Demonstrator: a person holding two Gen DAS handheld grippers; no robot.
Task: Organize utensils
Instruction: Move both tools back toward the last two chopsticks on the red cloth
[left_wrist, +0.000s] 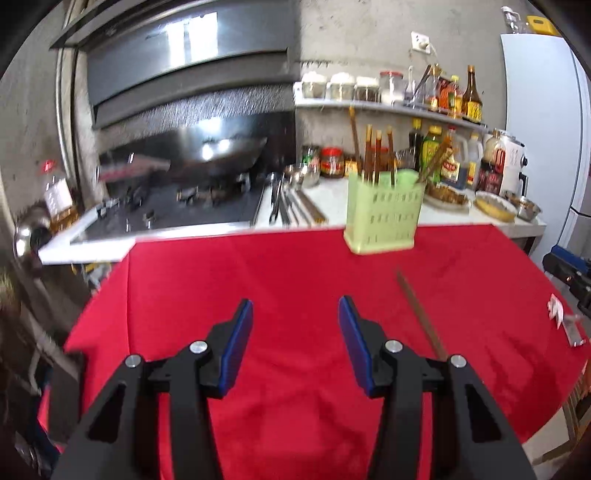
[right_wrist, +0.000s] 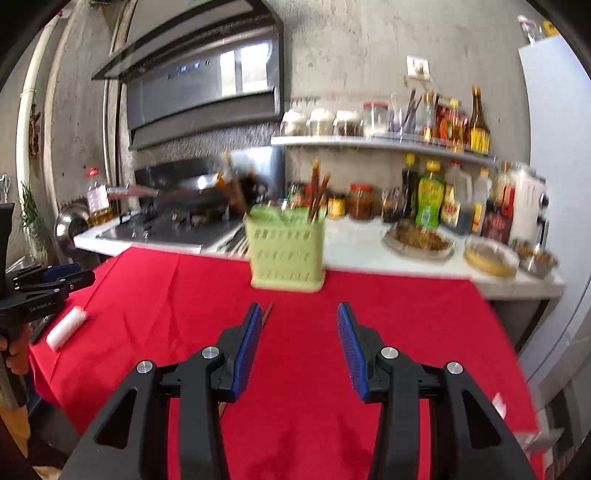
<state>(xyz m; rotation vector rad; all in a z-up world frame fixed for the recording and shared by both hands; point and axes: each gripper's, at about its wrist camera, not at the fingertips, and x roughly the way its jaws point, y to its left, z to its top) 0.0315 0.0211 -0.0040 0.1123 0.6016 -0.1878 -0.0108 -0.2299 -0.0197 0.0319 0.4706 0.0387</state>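
Note:
A light green utensil holder (left_wrist: 384, 212) stands at the far edge of the red tablecloth (left_wrist: 288, 280), with several brown chopsticks (left_wrist: 373, 155) upright in it. It also shows in the right wrist view (right_wrist: 286, 251). A loose chopstick (left_wrist: 421, 314) lies on the cloth, right of my left gripper (left_wrist: 295, 306), which is open and empty. In the right wrist view that chopstick's tip (right_wrist: 267, 312) shows beside the left finger of my right gripper (right_wrist: 297, 310), which is open and empty. The left gripper also appears at the left edge of the right wrist view (right_wrist: 44, 280).
A white counter (left_wrist: 454, 214) behind the table holds a stove with a wok (left_wrist: 218, 151), sauce bottles, jars and dishes of food (right_wrist: 419, 240). A white roll (right_wrist: 66, 326) lies at the cloth's left edge. A white fridge (left_wrist: 543, 110) stands at the right.

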